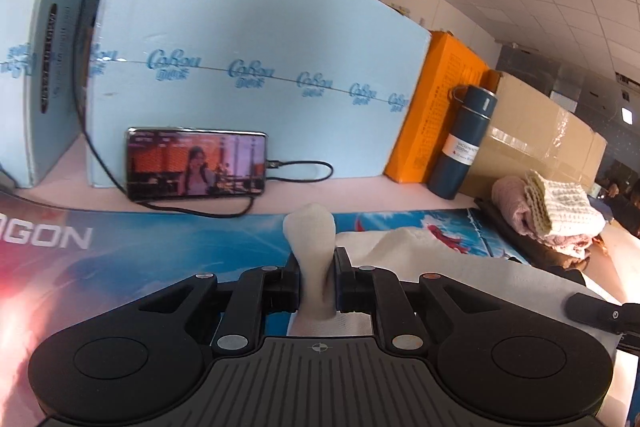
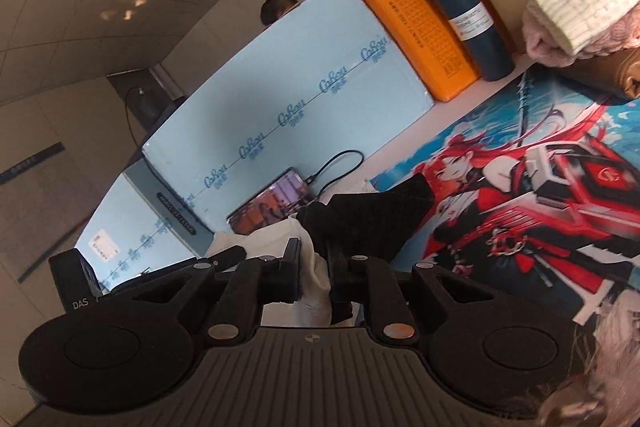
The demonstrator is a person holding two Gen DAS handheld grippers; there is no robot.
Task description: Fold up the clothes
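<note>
A cream-white cloth (image 1: 404, 239) lies bunched on the printed desk mat (image 1: 160, 251). My left gripper (image 1: 318, 267) is shut on a fold of it, and a tuft of the fabric (image 1: 310, 231) sticks up between the fingers. In the right wrist view my right gripper (image 2: 314, 259) is shut on the white cloth (image 2: 316, 287), which hangs down between its pads. A black textured piece (image 2: 384, 207) stands just beyond the right fingers, and I cannot tell what it is. A folded stack of pink and cream textiles (image 1: 560, 219) sits at the mat's far right.
A phone (image 1: 196, 163) playing video leans on light blue boxes (image 1: 260, 67), with its cable looping over the table. An orange box (image 1: 436, 107), a dark blue bottle (image 1: 464, 143) and a cardboard box (image 1: 540, 139) line the back. A person's head shows behind the boxes (image 2: 278, 7).
</note>
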